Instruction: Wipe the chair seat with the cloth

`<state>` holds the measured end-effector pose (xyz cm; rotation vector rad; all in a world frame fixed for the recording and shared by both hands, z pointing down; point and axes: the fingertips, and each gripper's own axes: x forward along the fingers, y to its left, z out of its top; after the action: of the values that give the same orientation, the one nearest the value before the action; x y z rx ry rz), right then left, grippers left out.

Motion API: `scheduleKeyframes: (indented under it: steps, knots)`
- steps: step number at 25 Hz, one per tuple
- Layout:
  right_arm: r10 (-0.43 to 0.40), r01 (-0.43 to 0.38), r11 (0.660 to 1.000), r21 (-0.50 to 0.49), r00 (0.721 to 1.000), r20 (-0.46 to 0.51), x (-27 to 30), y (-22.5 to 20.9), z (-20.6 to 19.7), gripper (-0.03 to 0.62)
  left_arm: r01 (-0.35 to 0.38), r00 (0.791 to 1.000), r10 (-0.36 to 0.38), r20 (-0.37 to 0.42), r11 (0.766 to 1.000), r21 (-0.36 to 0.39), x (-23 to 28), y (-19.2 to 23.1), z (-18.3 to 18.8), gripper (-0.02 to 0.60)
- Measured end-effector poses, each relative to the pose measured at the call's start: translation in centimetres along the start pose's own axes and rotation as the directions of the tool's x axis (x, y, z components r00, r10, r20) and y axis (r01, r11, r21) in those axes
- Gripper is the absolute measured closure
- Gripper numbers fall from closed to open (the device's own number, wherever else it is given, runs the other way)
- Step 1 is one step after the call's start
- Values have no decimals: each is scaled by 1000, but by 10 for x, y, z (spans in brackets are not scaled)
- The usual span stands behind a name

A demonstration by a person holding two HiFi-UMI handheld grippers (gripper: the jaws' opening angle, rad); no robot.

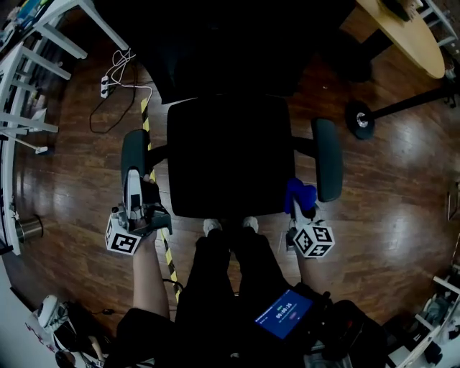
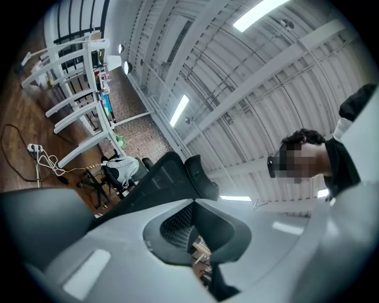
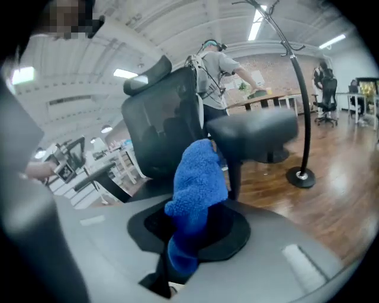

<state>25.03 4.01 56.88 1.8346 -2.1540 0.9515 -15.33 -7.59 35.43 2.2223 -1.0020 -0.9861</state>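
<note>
The right hand-held gripper (image 3: 177,263) pinches the cloth (image 3: 198,183) by one end; it could slip out on the chair seat (image 1: 230,154). The left hand-held gripper (image 2: 201,260) looks closed and empty.

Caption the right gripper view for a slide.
Right gripper shut on a fluffy blue cloth, facing the black office chair.

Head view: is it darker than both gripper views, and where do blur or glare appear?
Head view: dim, the black office chair seat almost featureless, glare streaks on the brown wooden floor, fisheye-bent edges. Right gripper view: brighter, blue fluffy cloth fairly sharp, rim smeared. Left gripper view: glaring ceiling light strip, foreground blurred.
</note>
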Motion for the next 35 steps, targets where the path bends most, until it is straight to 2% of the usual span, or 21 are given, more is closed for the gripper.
scheduleKeyframes:
  steps: [2, 5, 7, 10, 14, 16, 19, 23, 27, 31, 35]
  knots:
    - [115, -116, 993, 28, 992, 60, -7, 37, 46, 511, 15, 1000, -15, -9, 1000, 10, 17, -28, 9, 589]
    - [274, -291, 952, 95, 949, 158, -49, 97, 109, 511, 17, 998, -17, -62, 1000, 1, 22, -85, 16, 589]
    - [370, -397, 911, 112, 906, 206, -87, 133, 147, 511, 27, 994, -28, -101, 1000, -16, 21, -127, 13, 589]
    - [497, -530, 846, 57, 822, 278, -126, 169, 213, 511, 84, 989, -87, -124, 996, -31, 35, -185, 7, 589]
    - [576, -619, 786, 2, 732, 364, -165, 194, 262, 511, 121, 984, -123, -127, 992, -20, 37, -233, 1, 589]
    - [601, -641, 767, -31, 702, 382, -176, 202, 268, 511, 124, 988, -124, -93, 992, -12, 32, -242, 5, 589]
    - [617, -653, 755, -58, 678, 399, -190, 213, 267, 511, 151, 986, -151, -69, 989, 2, 26, -257, 13, 589]
    - [627, -660, 746, -89, 651, 426, -219, 236, 256, 511, 176, 982, -173, -81, 984, 32, 6, -272, 27, 589]
    - [613, -645, 756, -112, 638, 467, -254, 264, 235, 511, 230, 971, -230, -65, 973, -4, -28, -291, 45, 589]
    - [579, -624, 775, -100, 639, 507, -296, 288, 201, 511, 275, 958, -278, -78, 960, -47, -82, -322, 51, 589]
    - [581, -633, 768, -97, 625, 522, -328, 314, 184, 511, 289, 952, -295, -85, 954, -75, -117, -344, 59, 589]
